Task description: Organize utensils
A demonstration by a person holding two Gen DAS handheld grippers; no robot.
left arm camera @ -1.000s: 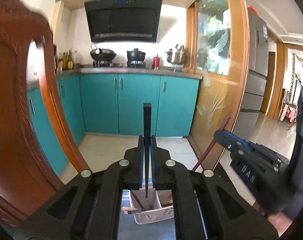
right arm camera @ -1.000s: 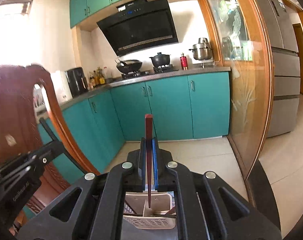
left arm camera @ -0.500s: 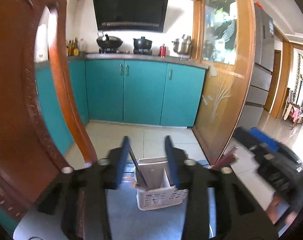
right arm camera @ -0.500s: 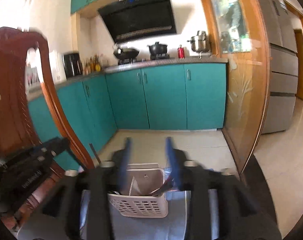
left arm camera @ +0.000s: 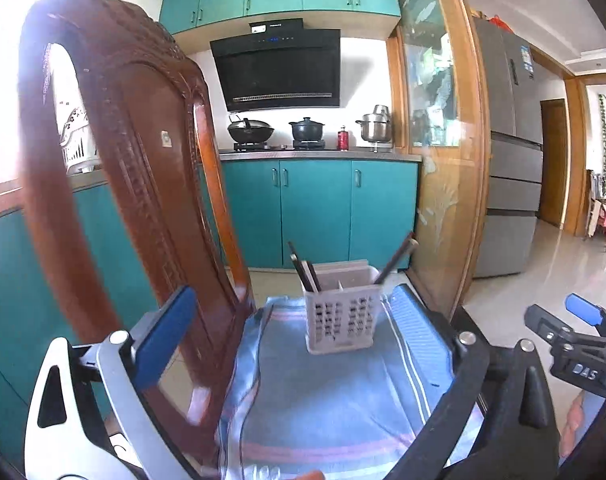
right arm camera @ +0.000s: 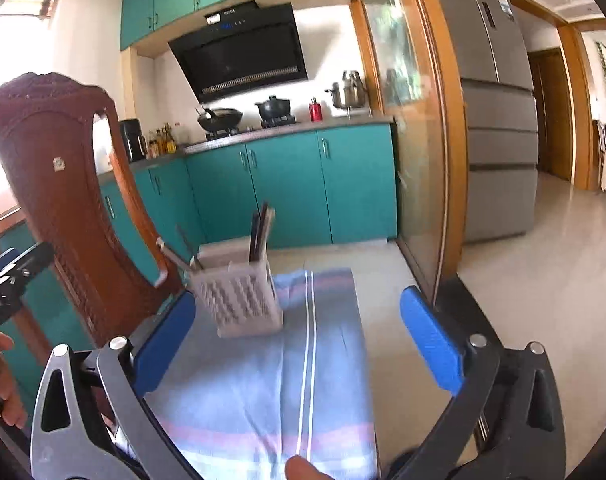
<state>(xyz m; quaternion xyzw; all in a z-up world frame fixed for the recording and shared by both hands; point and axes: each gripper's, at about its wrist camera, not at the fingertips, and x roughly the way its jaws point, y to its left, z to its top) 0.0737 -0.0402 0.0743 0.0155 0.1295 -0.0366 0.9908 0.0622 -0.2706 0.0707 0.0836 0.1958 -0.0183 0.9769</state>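
My left gripper [left arm camera: 291,328], black frame with blue pads, has its jaws opening, now spread wide, nothing between them, nothing touched. My right gripper [right arm camera: 299,328], same build, is likewise opening, jaws wide and empty; its side also shows at the right edge of the left wrist view, with white letters I read as "DAS", partly cut off. Both hover over a blue cloth with pink and white stripes [left arm camera: 327,396] that covers the table. On the cloth, ahead of both grippers and clear of the pads, stands the white perforated plastic utensil basket [left arm camera: 341,322]. In its left compartment two dark chopsticks [left arm camera: 303,266] lean left; in its right one a dark reddish chopstick [left arm camera: 395,258] leans right. Just left of the table stands a carved brown wooden chair back [left arm camera: 143,184] with a small sticker, unreadable. Farther off are teal cabinets [left arm camera: 315,208], a black wok [left arm camera: 250,130], a black pot [left arm camera: 306,128], a steel pot [left arm camera: 375,126] and a black range hood [left arm camera: 279,70]; its logo is too small to read. The grey fridge [right arm camera: 499,80] carries a blue label, illegible.
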